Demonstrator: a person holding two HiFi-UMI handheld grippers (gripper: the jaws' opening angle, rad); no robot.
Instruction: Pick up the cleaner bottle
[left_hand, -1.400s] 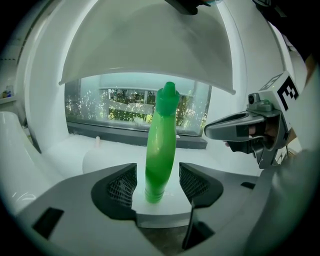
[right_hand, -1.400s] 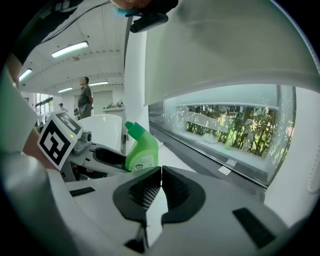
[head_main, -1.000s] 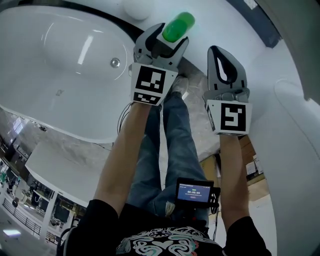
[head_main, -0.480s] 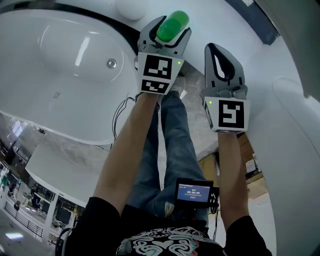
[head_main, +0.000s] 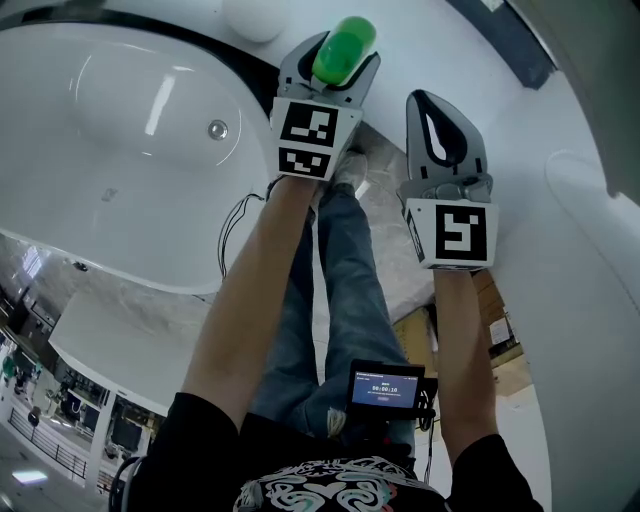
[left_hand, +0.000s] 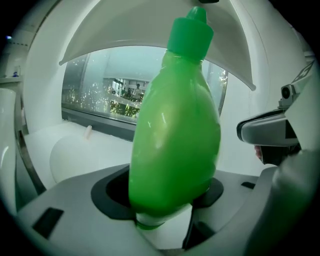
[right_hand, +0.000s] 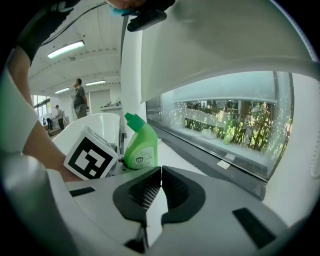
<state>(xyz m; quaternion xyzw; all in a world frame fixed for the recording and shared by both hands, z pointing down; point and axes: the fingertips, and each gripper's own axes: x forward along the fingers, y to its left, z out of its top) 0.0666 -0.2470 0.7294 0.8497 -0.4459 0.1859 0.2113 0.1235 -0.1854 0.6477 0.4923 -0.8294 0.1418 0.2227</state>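
Note:
The green cleaner bottle with its angled green cap sits between the jaws of my left gripper, which is shut on it near the tub's far rim. In the left gripper view the cleaner bottle fills the middle, upright, gripped at its lower body. My right gripper hangs beside it to the right, jaws closed together with nothing between them. From the right gripper view the cleaner bottle shows to the left, next to the left gripper's marker cube.
A white bathtub with a drain lies at the left. A white curved fixture stands at the right. The person's legs and a small screen are below. People stand far off in the right gripper view.
My left gripper with the bottle has shifted slightly up and away. The right gripper has drifted a little the same way, still closed.

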